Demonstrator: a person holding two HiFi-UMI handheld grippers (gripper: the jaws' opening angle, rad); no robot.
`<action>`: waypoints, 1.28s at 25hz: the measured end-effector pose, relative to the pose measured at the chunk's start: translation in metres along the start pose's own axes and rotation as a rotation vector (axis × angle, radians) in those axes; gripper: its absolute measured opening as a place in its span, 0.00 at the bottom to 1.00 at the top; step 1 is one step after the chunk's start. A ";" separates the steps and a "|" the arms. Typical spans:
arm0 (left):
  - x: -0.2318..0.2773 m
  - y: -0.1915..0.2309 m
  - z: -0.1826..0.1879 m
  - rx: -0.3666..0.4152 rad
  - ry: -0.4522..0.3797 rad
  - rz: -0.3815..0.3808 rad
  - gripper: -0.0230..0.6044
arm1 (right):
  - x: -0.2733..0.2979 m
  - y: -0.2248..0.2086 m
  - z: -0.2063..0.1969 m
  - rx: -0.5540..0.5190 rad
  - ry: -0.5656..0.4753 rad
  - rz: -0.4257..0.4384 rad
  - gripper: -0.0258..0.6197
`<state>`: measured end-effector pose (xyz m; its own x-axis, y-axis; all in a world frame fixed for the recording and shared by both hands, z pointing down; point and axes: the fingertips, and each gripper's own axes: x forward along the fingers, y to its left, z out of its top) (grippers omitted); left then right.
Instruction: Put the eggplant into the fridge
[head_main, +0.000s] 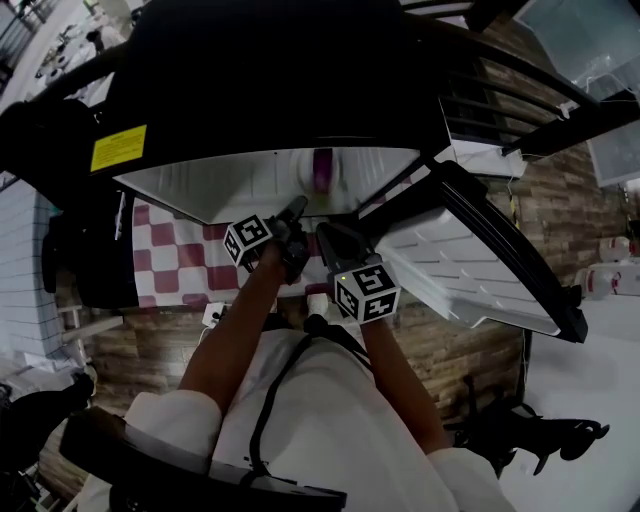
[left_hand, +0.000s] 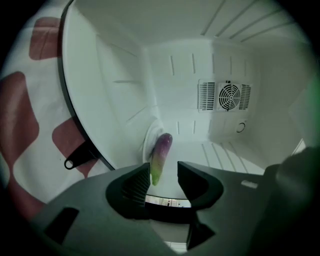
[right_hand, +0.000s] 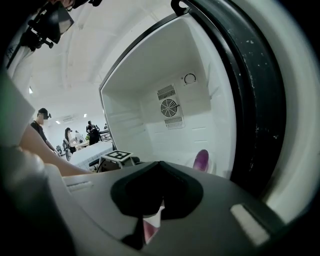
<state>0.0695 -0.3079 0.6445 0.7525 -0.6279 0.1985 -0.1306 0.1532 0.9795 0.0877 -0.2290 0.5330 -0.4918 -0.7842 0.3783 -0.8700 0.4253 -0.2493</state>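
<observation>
The purple eggplant (head_main: 322, 170) with a green tip is inside the open white fridge (head_main: 230, 185), leaning on a white plate (left_hand: 150, 140) at the back. In the left gripper view the eggplant (left_hand: 161, 152) shows just beyond my left gripper (left_hand: 164, 170), whose jaws stand apart with no pad pressing on it. In the head view my left gripper (head_main: 297, 210) reaches into the fridge mouth. My right gripper (head_main: 330, 235) hangs beside it, near the door side. In the right gripper view its jaws (right_hand: 158, 164) meet with nothing seen between them, and the eggplant (right_hand: 201, 160) lies ahead.
The fridge door (head_main: 470, 270) swings open to the right; its dark gasket (right_hand: 255, 100) is close beside my right gripper. A fan vent (left_hand: 229, 95) sits on the fridge's back wall. A red-and-white checkered cloth (head_main: 170, 260) lies under the fridge. People stand in the background (right_hand: 42, 122).
</observation>
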 end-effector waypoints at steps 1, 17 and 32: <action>-0.004 -0.003 -0.001 0.019 0.008 -0.003 0.30 | 0.000 0.002 0.001 -0.010 0.000 0.002 0.05; -0.092 -0.053 0.005 0.347 0.039 0.010 0.05 | -0.013 0.051 0.030 -0.065 -0.072 0.126 0.05; -0.180 -0.118 0.029 0.730 0.012 0.001 0.05 | -0.042 0.076 0.058 -0.053 -0.160 0.195 0.05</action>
<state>-0.0692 -0.2350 0.4945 0.7585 -0.6193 0.2030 -0.5255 -0.3970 0.7524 0.0437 -0.1899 0.4468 -0.6423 -0.7449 0.1805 -0.7620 0.5953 -0.2551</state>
